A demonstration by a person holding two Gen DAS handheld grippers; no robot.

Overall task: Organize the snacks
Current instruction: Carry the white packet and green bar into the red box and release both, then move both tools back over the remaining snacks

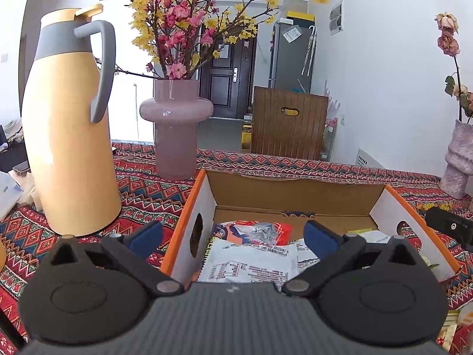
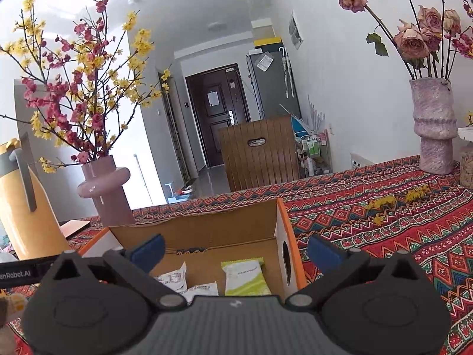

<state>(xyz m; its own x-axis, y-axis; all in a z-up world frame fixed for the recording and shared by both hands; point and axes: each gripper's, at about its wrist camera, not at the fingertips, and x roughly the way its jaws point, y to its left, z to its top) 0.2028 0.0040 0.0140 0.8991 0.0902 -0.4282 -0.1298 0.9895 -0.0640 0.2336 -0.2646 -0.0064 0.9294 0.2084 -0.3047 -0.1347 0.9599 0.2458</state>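
Both the left gripper (image 1: 233,236) and the right gripper (image 2: 236,251) hang with jaws spread wide and empty over the cardboard box (image 1: 295,186) on the patterned tablecloth (image 2: 384,222); snack packets (image 1: 251,260), among them a green packet (image 2: 245,278), lie on the box floor near its front edge

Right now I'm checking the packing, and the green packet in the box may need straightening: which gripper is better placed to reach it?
Probably the right gripper: its open jaws hang over the box with the green packet just below them. The left gripper sits at the box's opposite end, over white packets.
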